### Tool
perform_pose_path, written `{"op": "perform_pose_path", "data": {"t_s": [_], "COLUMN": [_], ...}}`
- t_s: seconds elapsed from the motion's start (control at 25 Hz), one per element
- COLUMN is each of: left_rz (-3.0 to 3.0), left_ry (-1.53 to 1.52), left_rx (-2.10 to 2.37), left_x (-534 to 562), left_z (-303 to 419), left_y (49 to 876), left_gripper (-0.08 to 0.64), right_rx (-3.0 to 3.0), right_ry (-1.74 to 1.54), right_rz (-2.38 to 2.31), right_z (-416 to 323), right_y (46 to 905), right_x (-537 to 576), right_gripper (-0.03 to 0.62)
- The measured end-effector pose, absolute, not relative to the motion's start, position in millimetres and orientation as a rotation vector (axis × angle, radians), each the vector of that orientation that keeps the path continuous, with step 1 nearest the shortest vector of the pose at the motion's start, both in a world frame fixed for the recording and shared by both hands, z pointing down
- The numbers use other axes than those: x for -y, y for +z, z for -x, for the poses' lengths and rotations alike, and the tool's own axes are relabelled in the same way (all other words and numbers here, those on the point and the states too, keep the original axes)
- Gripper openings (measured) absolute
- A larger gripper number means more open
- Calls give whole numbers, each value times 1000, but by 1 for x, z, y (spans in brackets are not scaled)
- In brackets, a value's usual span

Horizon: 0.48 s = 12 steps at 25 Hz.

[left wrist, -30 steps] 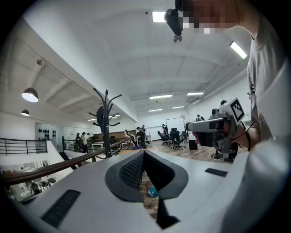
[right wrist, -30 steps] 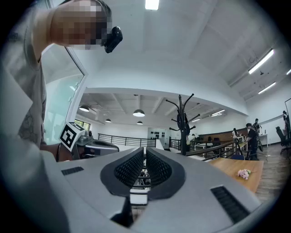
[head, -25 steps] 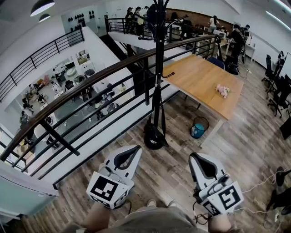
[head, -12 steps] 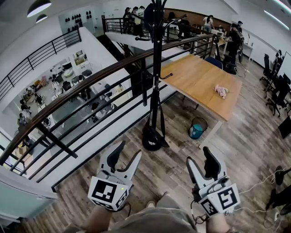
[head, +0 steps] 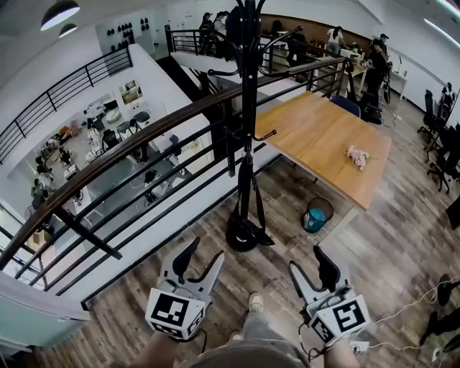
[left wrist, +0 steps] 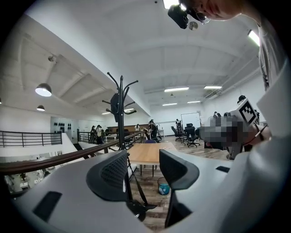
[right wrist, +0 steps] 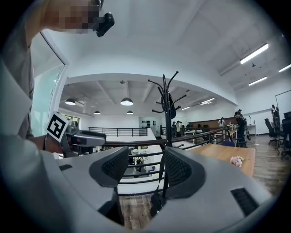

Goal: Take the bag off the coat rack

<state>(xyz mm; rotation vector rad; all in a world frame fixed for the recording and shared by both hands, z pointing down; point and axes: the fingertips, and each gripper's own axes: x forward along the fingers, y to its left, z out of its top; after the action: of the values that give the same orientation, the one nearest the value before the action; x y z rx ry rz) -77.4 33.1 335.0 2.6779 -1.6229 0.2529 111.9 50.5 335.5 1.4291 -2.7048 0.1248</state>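
Observation:
A black coat rack (head: 249, 108) stands on the wood floor just inside the railing. A black bag (head: 243, 231) on long straps hangs low against its pole, close to the floor; it also shows as the bag (left wrist: 136, 210) and the bag (right wrist: 157, 202). A dark item (head: 237, 21) hangs at the rack's top. My left gripper (head: 206, 249) and right gripper (head: 305, 257) are held side by side short of the rack, pointing at it. Both have just been opening and stand open with nothing between the jaws: left gripper (left wrist: 143, 172), right gripper (right wrist: 145, 172).
A black and wood railing (head: 144, 136) runs diagonally behind the rack, over a lower floor. A wooden table (head: 323, 136) with a pink toy (head: 357, 155) stands to the right, a blue bin (head: 315, 217) beneath it. Cables (head: 402, 305) lie at lower right. People stand far back.
Both grippers' jaws went from shut to wide open. Both grippers dropped lower in the head view, and the view shifted slightly.

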Motion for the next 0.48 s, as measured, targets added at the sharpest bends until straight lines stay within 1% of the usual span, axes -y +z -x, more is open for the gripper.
{"op": "perform_pose_path", "data": {"t_s": [0.48], "left_rz": [-2577], "left_ry": [413], "left_rx": [1724], "left_x": [85], "left_z": [61], "left_y": [352], "left_gripper": [227], "right_rx": [2771], "right_ry": [142], "right_rz": [-1257], "right_z": [-111], "right_y": [349], "right_x": [75], "right_gripper": [249]}}
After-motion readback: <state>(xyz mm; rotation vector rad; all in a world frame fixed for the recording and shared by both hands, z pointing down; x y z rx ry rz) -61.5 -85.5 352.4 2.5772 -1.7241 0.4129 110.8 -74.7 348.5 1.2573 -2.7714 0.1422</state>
